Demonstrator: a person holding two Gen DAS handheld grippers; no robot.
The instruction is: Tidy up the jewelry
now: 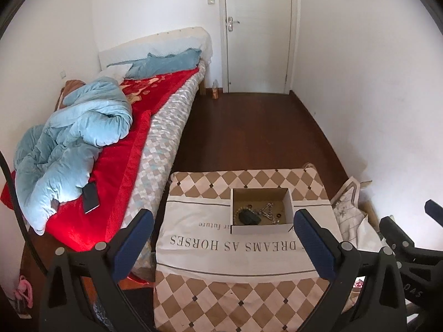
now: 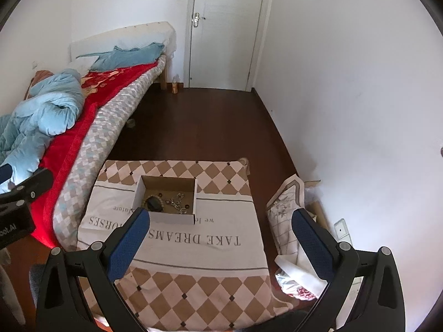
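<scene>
White walls [image 1: 360,83] and a closed white door [image 1: 257,33] enclose a dark wooden floor [image 1: 249,132]. A bed [image 1: 166,127] along the left wall carries a red blanket [image 1: 121,155] and rumpled blue duvet [image 1: 77,138].

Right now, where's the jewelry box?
In both views the box sits on the checkered cloth, near its far edge, right of the bed; jewelry lies inside it.
</scene>
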